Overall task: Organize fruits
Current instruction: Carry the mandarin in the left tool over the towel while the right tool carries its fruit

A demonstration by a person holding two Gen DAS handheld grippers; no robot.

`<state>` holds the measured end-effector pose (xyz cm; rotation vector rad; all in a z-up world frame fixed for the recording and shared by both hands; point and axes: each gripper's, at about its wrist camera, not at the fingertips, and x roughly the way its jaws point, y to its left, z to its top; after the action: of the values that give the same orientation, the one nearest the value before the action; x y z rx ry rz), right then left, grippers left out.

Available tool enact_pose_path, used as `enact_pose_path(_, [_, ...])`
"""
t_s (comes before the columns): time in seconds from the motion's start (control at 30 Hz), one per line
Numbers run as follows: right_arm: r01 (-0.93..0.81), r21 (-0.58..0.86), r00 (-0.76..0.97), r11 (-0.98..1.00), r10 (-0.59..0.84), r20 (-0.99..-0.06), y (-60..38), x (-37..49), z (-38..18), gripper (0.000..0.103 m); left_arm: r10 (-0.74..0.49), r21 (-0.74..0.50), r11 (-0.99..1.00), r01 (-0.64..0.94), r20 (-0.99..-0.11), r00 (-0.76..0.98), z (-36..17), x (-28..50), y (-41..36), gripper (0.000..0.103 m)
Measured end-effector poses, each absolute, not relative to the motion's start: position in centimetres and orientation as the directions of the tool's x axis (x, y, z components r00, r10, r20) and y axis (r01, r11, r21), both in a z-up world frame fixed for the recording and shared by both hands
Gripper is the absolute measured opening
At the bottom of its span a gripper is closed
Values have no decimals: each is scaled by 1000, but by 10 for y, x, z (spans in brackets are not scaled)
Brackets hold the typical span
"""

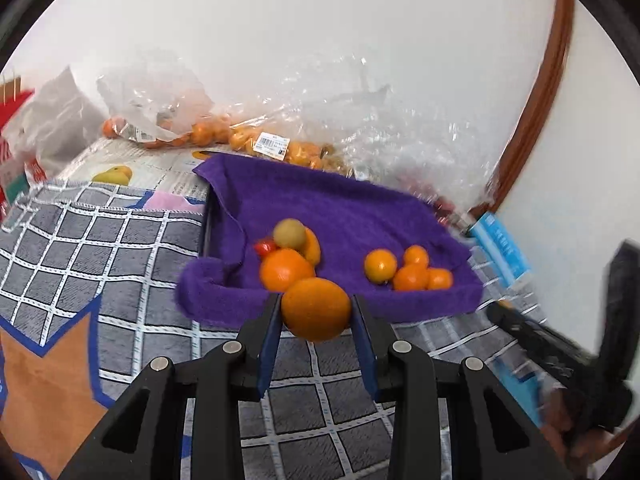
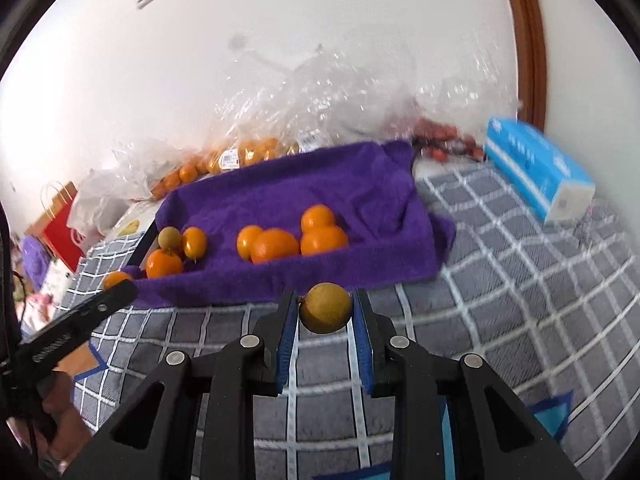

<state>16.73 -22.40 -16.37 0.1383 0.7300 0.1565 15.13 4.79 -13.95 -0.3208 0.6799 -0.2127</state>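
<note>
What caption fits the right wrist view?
Right gripper holds a brownish-yellow fruit before the purple towel.

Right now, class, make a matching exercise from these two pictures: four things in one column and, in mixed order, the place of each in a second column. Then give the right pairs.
Things:
1. orange
2. brownish-yellow fruit
3. blue box
4. purple towel

Places:
A. on the checked cloth near the door frame
B. between the left tongs
C. under two groups of loose fruit
D. between the right tongs

Pairs: 1-B, 2-D, 3-A, 4-C
</note>
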Motion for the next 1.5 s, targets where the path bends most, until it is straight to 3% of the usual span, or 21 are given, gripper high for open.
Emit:
enact_pose_path(0.17, [-114,164,738,980,194,-647,-217,187,-149,27,-322,-450,892,41,-570,756,-123,161,90,32])
enact_pose_path(0.5, [-113,118,791,987,161,-590,-222,238,-112,27,-299,-438,898,44,-534,790,-95,216,84,32])
enact_pose_path(0.73, [-71,223,754,972,199,-627,-244,263,-161,27,-298,-465,885,18,-537,789,-135,251,77,32])
enact_pose_path(0.9, [-83,142,757,986,156,-635,-239,267,-169,27,-276,-451,893,-1,-548,789,-152,260,77,32])
enact_pose_path(1.5, [-67,162,714,985,160,-681,-229,277,-198,27,-303,-483,876,-13,-569,764,-172,269,76,33])
